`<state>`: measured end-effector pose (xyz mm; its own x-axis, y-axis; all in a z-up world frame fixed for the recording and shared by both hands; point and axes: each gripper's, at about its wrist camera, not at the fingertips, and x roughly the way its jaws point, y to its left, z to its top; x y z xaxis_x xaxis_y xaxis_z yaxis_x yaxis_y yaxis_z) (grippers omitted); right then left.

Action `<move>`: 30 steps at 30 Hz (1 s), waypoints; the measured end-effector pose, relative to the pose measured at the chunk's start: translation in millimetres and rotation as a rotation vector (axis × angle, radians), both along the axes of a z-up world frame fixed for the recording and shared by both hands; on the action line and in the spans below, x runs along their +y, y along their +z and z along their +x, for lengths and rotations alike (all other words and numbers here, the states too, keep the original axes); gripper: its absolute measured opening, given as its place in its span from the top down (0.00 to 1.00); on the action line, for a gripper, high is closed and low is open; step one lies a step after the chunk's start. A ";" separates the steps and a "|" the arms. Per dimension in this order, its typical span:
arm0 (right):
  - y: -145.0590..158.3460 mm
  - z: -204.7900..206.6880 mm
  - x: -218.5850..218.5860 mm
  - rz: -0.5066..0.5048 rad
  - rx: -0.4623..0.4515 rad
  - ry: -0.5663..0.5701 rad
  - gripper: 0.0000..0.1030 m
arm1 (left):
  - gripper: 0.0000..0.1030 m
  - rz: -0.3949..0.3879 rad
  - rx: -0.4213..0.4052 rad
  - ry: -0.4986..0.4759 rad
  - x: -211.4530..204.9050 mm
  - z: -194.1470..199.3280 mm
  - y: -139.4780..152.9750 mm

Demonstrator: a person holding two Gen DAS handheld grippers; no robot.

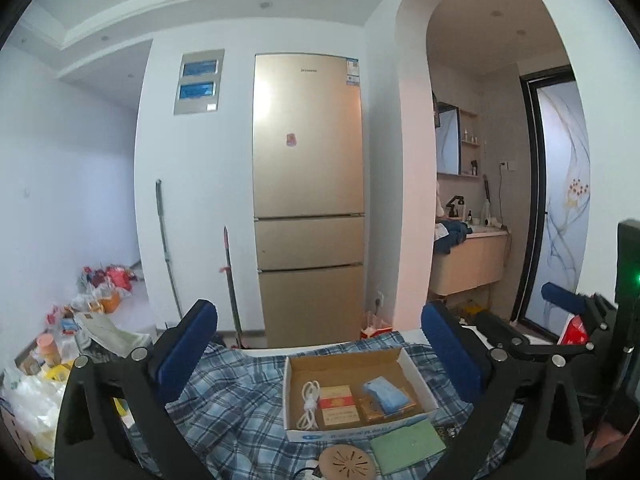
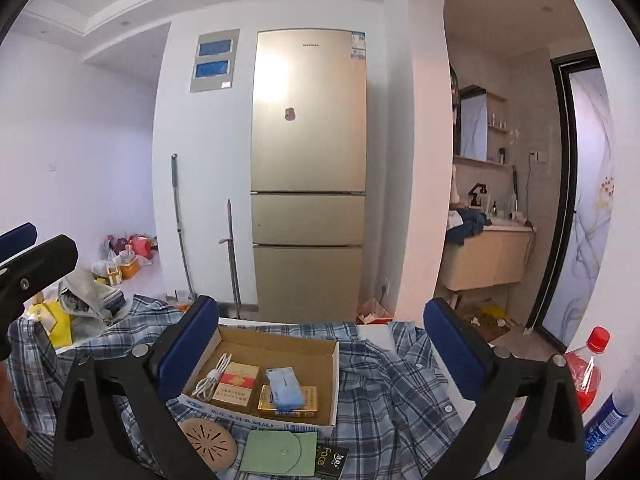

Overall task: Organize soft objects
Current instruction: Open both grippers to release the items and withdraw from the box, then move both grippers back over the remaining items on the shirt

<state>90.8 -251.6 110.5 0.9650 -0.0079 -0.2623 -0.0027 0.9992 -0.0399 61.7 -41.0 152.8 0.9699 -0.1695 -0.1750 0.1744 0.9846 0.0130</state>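
A blue plaid shirt (image 1: 236,404) lies crumpled over the table; it also shows in the right wrist view (image 2: 392,392). On it sits an open cardboard box (image 1: 352,358) (image 2: 280,340) holding a white cable (image 1: 310,404), cigarette packs (image 2: 236,386) and a blue tissue pack (image 2: 284,394). My left gripper (image 1: 320,344) is open and empty, held above the box. My right gripper (image 2: 322,332) is open and empty above the box and shirt. The left gripper's finger (image 2: 36,260) shows at the right view's left edge.
A green envelope (image 2: 280,452) and a round wooden disc (image 2: 208,442) lie in front of the box. A red-capped bottle (image 2: 588,364) and a blue tube (image 2: 608,416) stand at the right. A gold fridge (image 1: 308,200) stands behind. Bags clutter the left (image 1: 52,344).
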 end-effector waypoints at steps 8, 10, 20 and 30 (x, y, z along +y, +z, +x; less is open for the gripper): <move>-15.0 -3.0 -3.1 -0.004 0.001 -0.002 0.00 | 0.00 0.003 0.007 -0.041 0.3 -2.2 -27.4; -21.4 -1.5 -4.6 -0.005 0.004 -0.008 0.01 | 0.00 0.010 0.024 -0.038 -0.8 2.0 -38.4; -52.6 6.9 -10.8 0.005 0.061 -0.005 0.00 | 0.00 0.036 0.111 -0.033 -2.4 19.2 -91.6; -89.1 16.1 -8.6 0.008 0.116 -0.008 0.01 | 0.00 0.028 0.145 -0.004 6.8 39.9 -138.7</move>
<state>106.9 -260.2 21.4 0.9280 -0.0130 -0.3723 0.0012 0.9995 -0.0320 101.5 -34.2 14.1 0.9336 -0.1663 -0.3175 0.1803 0.9835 0.0149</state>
